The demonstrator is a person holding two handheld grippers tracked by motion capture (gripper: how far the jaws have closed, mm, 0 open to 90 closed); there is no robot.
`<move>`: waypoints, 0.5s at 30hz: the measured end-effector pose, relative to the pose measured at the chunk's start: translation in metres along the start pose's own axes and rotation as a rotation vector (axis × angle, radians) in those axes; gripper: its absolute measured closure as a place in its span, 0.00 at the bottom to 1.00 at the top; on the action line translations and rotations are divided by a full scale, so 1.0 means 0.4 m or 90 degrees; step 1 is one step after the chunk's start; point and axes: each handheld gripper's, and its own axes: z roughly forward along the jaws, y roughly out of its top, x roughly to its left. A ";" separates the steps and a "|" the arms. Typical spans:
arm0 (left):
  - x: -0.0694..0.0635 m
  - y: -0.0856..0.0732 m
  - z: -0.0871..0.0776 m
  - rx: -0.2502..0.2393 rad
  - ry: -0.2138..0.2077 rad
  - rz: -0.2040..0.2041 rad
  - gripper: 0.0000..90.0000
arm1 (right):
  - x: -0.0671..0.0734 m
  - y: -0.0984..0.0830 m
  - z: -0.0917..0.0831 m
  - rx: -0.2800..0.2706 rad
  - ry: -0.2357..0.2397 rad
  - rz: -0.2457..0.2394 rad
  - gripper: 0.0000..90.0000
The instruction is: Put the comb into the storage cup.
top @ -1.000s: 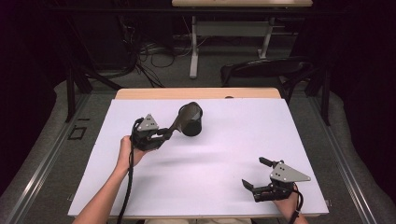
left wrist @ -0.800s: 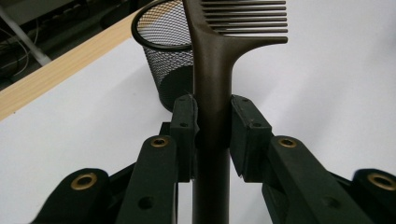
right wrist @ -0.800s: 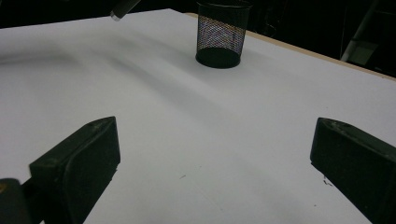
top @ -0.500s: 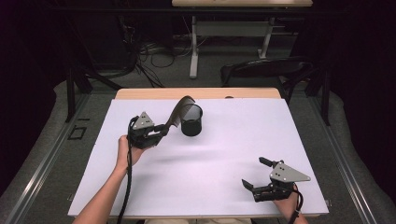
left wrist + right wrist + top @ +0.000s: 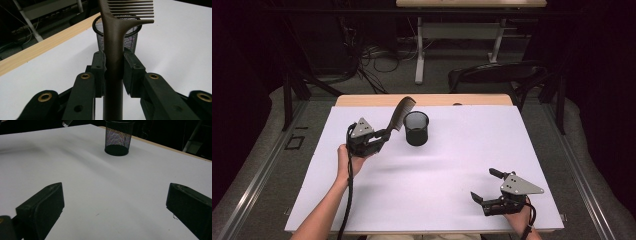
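**Comb carried to the cup**

High view: the comb (image 5: 399,114) is clamped in the left gripper (image 5: 379,140), at ten o'clock of the cup (image 5: 416,128).

Left gripper view: the handle is pinched between the jaws; tipping upright over the rim is judged next.

Right gripper view: the jaws are held open above the bench (image 5: 100,185).

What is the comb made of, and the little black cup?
The comb looks like smooth, matte brown plastic, molded in one piece with its thin teeth. The cup looks like black wire mesh, probably metal: you can see through its tiny holes, and the rim is solid.
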 end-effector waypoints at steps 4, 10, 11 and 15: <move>0.001 0.002 0.003 -0.007 0.003 -0.005 0.81 | -0.001 0.000 0.001 -0.001 -0.001 0.000 0.01; 0.004 0.004 0.007 -0.018 0.009 -0.014 0.81 | -0.002 0.000 0.001 -0.001 -0.003 -0.002 0.01; 0.006 0.004 0.008 -0.018 0.009 -0.015 0.81 | -0.002 0.000 0.002 -0.001 -0.003 -0.002 0.01; 0.010 0.006 0.011 -0.024 0.011 -0.022 0.81 | -0.003 0.000 0.002 -0.001 -0.004 -0.002 0.01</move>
